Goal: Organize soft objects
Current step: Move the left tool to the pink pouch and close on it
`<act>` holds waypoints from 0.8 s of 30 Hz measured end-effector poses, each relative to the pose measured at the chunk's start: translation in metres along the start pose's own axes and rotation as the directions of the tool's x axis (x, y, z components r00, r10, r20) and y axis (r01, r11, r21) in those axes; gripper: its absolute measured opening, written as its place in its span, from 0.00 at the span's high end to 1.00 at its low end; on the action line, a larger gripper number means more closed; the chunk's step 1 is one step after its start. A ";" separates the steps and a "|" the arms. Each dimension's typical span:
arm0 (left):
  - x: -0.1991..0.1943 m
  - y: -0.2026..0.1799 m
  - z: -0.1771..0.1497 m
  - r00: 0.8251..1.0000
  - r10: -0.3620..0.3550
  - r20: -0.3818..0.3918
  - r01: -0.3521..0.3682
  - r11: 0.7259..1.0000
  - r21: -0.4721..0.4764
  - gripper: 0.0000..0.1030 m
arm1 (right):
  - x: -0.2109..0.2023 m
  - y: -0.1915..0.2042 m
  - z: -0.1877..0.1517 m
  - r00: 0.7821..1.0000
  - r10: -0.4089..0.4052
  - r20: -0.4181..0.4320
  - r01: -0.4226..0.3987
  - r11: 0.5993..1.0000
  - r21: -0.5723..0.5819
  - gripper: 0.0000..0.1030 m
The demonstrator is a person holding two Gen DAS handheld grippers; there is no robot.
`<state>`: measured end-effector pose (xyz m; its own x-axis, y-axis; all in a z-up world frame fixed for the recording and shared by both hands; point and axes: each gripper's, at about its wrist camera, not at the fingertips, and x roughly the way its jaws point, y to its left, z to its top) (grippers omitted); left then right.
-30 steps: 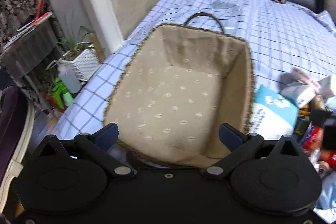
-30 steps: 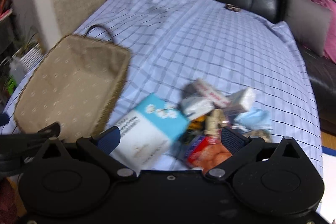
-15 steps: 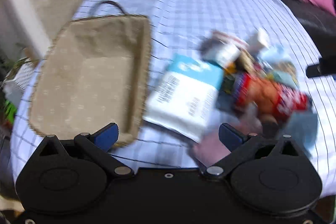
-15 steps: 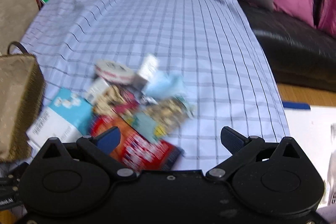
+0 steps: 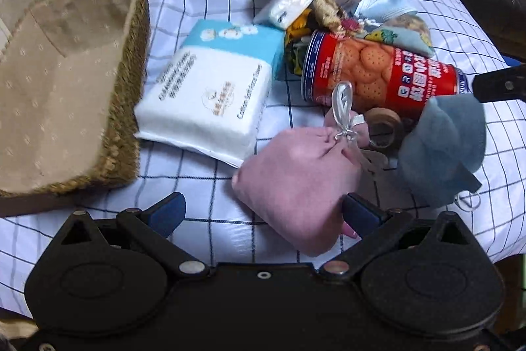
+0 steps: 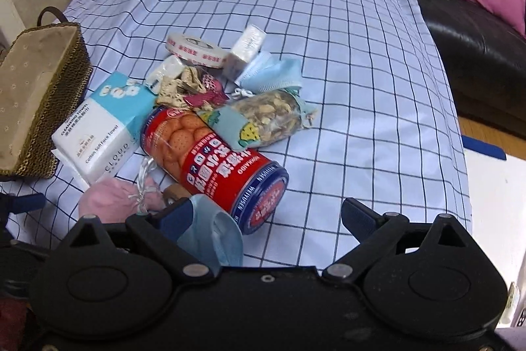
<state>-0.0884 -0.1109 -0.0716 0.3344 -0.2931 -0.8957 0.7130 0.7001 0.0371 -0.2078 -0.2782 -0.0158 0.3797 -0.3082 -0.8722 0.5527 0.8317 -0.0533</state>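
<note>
Pink cloth pouch (image 5: 297, 183), soft, lumpy

I see much bare checked sheet (image 6: 345, 61) in the right half and the top of the right wrist frame; a gripper can pass there freely. The centre left is crowded: biscuit tin (image 6: 213, 166), tissue pack (image 6: 102, 134), tape roll (image 6: 194, 50), a bag of dried pieces (image 6: 273, 117). At the left edge the basket (image 6: 42, 107) wall blocks, with only a narrow strip of sheet before the tissue pack.

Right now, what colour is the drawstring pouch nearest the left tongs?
Pink, tied with a silvery cord; clearest in the left wrist view: pouch.
</note>
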 end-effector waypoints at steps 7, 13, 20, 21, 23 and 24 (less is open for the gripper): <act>0.021 -0.004 0.007 0.999 -0.023 -0.034 0.022 0.999 -0.037 0.03 | -0.008 0.008 0.004 0.999 -0.004 0.034 0.005 0.999 -0.045 0.06; 0.038 -0.018 0.007 0.998 -0.009 -0.062 0.008 1.000 -0.004 0.04 | -0.007 0.005 0.002 0.999 -0.003 0.032 0.005 0.999 -0.048 0.06; 0.048 -0.010 0.008 0.993 -0.051 -0.108 0.045 0.997 -0.055 0.03 | -0.006 0.005 0.000 0.999 0.003 0.034 -0.001 0.998 -0.057 0.05; 0.048 -0.009 0.008 0.993 -0.054 -0.108 0.048 0.997 -0.057 0.03 | -0.006 0.005 0.000 0.999 0.009 0.042 -0.007 0.998 -0.058 0.05; 0.047 -0.008 0.008 0.993 -0.060 -0.105 0.054 0.997 -0.056 0.05 | -0.004 0.006 0.000 0.999 0.010 0.036 -0.007 0.998 -0.059 0.05; 0.047 -0.007 0.008 0.993 -0.065 -0.103 0.060 0.997 -0.055 0.09 | -0.004 0.006 0.000 0.999 0.013 0.031 -0.011 0.998 -0.060 0.05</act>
<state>-0.0728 -0.1345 -0.1102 0.2223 -0.2698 -0.9369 0.6964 0.7165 -0.0411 -0.2059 -0.2726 -0.0127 0.4097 -0.3119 -0.8572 0.5028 0.8613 -0.0731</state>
